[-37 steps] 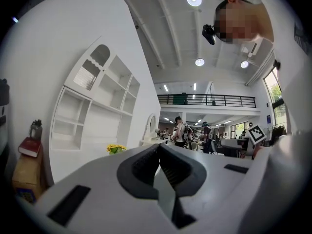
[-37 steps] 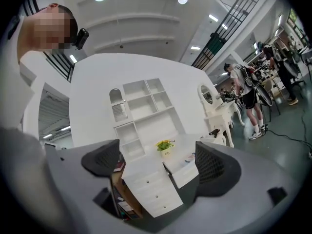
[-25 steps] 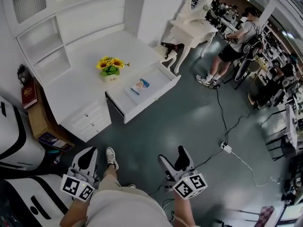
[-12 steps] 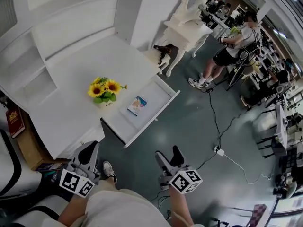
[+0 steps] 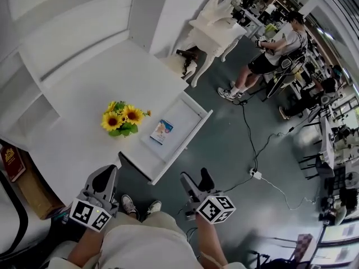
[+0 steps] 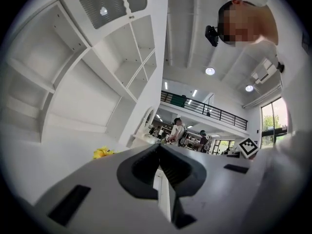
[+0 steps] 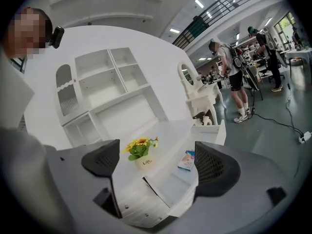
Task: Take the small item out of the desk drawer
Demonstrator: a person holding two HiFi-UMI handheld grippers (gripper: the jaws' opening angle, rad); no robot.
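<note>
Head view: I'm standing off the front edge of the white wooden desk [image 5: 84, 102], both claws held low and well apart from it. The white pull-out drawer [image 5: 183, 147] hangs open. The small blue-and-white flat packet [image 5: 161, 131] lies flat inside, toward the edge nearer the desk top. A little pot of yellow sunflowers [image 5: 123, 118] sits on the desk near its front edge, just beside the drawer.

Left gripper view: my left gripper [image 6: 159, 149] is clenched, jaws pressed together with nothing between them. Sunflowers [image 6: 102, 152] peek over it.

Right gripper view: my right gripper [image 7: 158, 162] is released, jaws wide apart and empty. It's facing the open drawer [image 7: 170, 185], and the packet [image 7: 186, 160] and sunflowers [image 7: 140, 147] show between the pads.
</note>
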